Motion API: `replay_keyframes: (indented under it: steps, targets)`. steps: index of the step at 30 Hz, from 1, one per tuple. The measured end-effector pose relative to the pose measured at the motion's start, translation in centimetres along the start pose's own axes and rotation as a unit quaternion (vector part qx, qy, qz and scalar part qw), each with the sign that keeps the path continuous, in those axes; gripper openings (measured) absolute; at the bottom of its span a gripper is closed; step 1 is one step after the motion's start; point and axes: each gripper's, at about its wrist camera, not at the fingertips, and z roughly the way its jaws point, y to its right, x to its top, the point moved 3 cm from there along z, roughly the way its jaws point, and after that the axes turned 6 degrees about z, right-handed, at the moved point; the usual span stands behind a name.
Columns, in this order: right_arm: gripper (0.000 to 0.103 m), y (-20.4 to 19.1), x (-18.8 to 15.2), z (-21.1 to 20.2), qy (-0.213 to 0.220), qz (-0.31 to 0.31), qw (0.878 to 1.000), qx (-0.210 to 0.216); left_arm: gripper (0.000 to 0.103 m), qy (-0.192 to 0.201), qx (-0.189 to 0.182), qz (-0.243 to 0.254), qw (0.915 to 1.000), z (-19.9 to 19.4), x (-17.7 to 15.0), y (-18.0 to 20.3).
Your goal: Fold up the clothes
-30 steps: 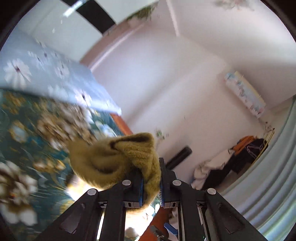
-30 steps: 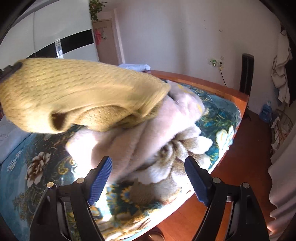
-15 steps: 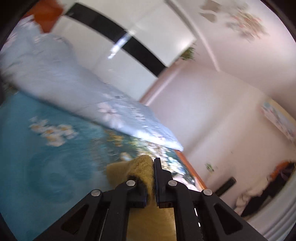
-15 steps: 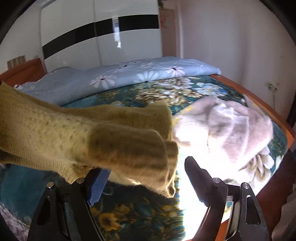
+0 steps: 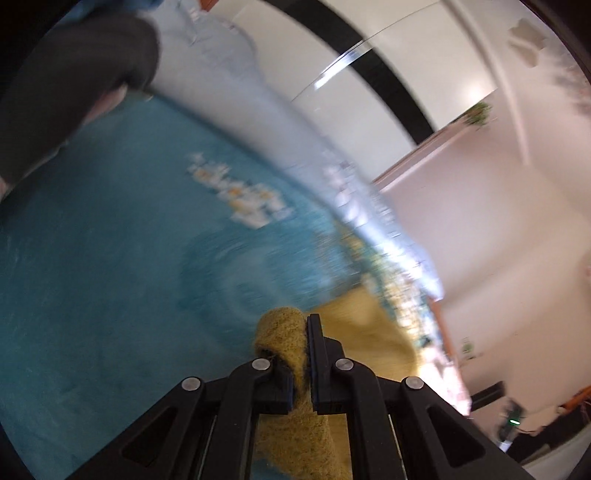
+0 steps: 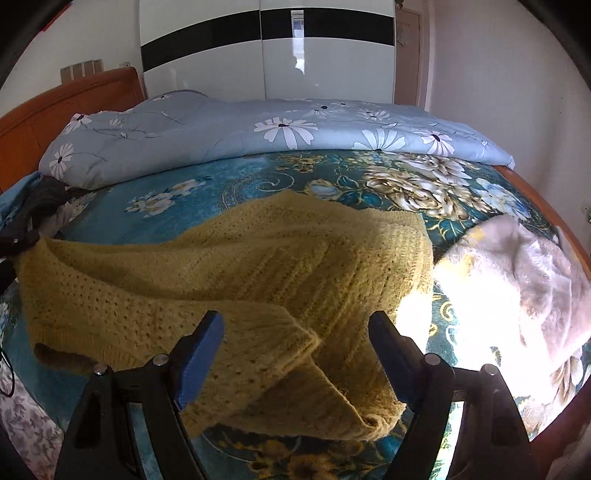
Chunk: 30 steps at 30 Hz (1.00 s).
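Yellow knit sweater (image 6: 258, 266) lies spread across the near middle of the bed's teal floral cover (image 6: 177, 206), one edge clamped in the left tool (image 5: 307, 354). The right tool (image 6: 295, 343) hangs above its near hem, jaws wide apart. A pink fleece (image 6: 517, 273) crowds the right; bare cover lies far-left.

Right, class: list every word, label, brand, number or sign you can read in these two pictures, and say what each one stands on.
None: no legible text in either view.
The yellow sweater, the bedspread, the blue duvet and the wardrobe carry only patterns or plain colour.
The small items on the door are too small to read.
The left wrist view is blurred.
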Motion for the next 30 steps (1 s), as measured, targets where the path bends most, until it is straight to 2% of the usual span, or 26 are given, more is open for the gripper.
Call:
replay_keyframes:
  steps: [3,5,6,7,11,13,17,21,23,26,28,30]
  targets:
    - [0.082,0.5,-1.5,-0.1,-0.01,-0.048,0.999,0.003,0.011,-0.035,0.008,-0.009,0.9993,1.2,-0.9,-1.2]
    - [0.082,0.6,-2.7,-0.2,-0.018,-0.084,0.996,0.0,0.029,-0.041,0.009,0.006,0.9991,0.8,-1.6,-1.2]
    - [0.082,0.6,-3.3,-0.3,-0.022,-0.101,0.995,-0.002,0.047,-0.045,0.01,0.024,0.9986,0.4,-2.1,-0.9]
    - [0.082,0.8,-3.8,-0.2,-0.026,-0.112,0.993,-0.002,0.056,-0.049,0.009,0.043,0.9978,-0.1,-2.6,-0.5]
    - [0.082,1.9,-5.0,0.7,-0.043,-0.111,0.993,0.023,0.061,-0.063,0.014,0.103,0.9925,-1.7,-4.7,0.2]
    - [0.082,2.4,-4.9,0.7,-0.036,-0.095,0.994,0.045,0.065,-0.064,0.02,0.104,0.9923,-2.5,-5.5,-0.2]
    - [0.082,2.0,-4.5,0.6,-0.035,-0.069,0.993,0.093,0.065,-0.055,0.036,0.08,0.9946,-4.1,-6.1,-1.5]
    - [0.082,1.2,-4.5,0.1,-0.038,-0.057,0.991,0.119,0.066,-0.064,0.024,0.057,0.996,-5.5,-7.3,-2.4]
    - [0.082,1.2,-4.6,-0.1,-0.034,-0.055,0.992,0.107,0.066,-0.076,0.029,0.069,0.9943,-5.6,-8.4,-2.2]
    - [0.082,1.5,-4.8,-0.2,-0.029,-0.075,0.993,0.083,0.066,-0.11,0.012,0.084,0.9903,-4.4,-10.0,-1.4]
    - [0.082,1.5,-5.0,0.0,-0.051,-0.093,0.991,0.076,0.066,-0.137,0.0,0.09,0.9865,-2.8,-10.9,-0.6]
    - [0.082,1.4,-5.3,0.7,-0.064,-0.122,0.988,0.063,0.066,-0.148,-0.007,0.094,0.9844,-1.7,-11.3,0.1]
